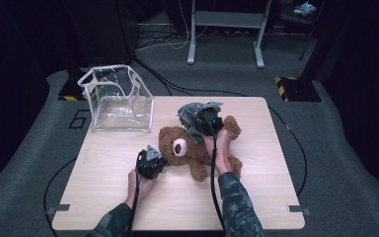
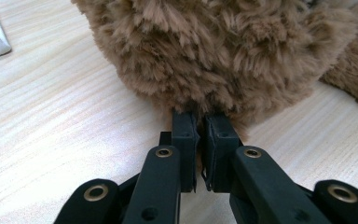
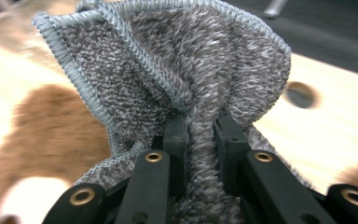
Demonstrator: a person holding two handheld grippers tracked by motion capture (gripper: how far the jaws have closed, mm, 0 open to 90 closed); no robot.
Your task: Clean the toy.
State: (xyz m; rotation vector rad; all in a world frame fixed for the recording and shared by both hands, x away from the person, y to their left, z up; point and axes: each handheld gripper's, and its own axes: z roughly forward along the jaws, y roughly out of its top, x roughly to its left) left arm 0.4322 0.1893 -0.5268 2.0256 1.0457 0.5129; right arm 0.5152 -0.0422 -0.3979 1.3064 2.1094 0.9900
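Brown plush teddy bear (image 1: 187,148) fur is pinched by the left gripper (image 2: 198,126); the right gripper (image 3: 200,126) clamps a grey knitted cloth (image 3: 168,70) above the bear. Such a shallow fur pinch could slip if tugged.

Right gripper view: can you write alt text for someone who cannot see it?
The right claw is shut on a bunched fold of grey cloth with a pale stitched edge. Behind it, blurred, lie the brown teddy bear and the light wooden table.
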